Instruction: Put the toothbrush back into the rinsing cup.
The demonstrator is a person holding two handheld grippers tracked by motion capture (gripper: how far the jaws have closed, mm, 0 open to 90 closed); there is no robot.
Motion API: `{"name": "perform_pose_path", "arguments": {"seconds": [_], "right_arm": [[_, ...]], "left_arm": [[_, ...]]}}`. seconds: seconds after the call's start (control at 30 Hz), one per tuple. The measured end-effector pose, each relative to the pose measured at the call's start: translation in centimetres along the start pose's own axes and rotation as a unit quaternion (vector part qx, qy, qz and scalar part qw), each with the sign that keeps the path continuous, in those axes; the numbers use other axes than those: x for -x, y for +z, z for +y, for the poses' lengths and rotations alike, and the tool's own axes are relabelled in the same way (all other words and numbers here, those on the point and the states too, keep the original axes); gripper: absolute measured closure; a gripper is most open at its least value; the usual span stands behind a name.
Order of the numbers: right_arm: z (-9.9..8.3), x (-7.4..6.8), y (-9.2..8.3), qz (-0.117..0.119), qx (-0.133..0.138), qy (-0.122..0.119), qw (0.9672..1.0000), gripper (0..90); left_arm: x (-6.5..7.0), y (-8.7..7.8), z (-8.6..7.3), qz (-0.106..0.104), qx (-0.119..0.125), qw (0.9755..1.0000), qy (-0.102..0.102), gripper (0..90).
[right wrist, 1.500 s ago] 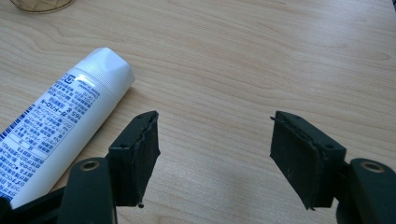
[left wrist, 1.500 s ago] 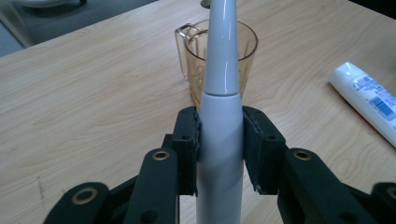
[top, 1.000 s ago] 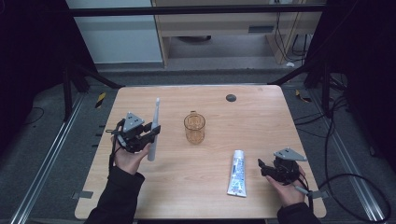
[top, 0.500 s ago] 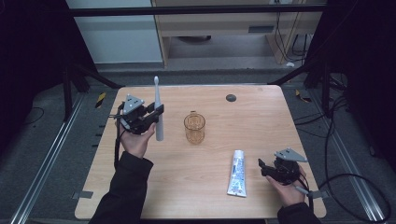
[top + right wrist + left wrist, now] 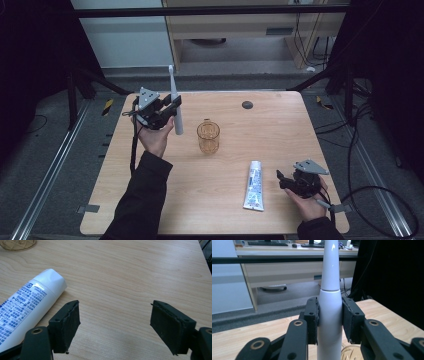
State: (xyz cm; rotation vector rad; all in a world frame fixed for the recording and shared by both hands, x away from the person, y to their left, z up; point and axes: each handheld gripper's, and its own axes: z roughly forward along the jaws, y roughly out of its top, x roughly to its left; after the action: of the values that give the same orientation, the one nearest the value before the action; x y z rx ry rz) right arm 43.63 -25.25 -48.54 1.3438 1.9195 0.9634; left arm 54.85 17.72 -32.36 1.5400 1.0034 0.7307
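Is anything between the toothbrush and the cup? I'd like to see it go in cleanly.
Nothing visible blocks it. The left claw holds the toothbrush upright, left of the amber cup, whose mouth looks open. The toothpaste tube lies nearer the person, beside the right claw.

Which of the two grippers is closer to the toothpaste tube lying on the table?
The right gripper. It sits just beside the toothpaste tube, open and not touching it. The left gripper is far off past the cup, holding a toothbrush upright.
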Motion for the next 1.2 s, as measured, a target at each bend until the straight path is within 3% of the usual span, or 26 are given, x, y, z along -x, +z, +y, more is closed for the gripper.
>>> {"name": "perform_pose_path", "arguments": {"seconds": [0.73, 1.2], "right_arm": [[-0.1, 0.1, 0.0, -0.001, 0.005, -0.001, 1.0, 23.3], [-0.1, 0.1, 0.0, -0.001, 0.007, -0.004, 1.0, 23.3]], "left_arm": [[2.5, 3.2, 0.2, -0.015, 0.022, 0.9996, -0.004, 67.1], [3.7, 4.9, -0.7, -0.026, 0.017, 0.9995, 0.003, 67.1]]}}
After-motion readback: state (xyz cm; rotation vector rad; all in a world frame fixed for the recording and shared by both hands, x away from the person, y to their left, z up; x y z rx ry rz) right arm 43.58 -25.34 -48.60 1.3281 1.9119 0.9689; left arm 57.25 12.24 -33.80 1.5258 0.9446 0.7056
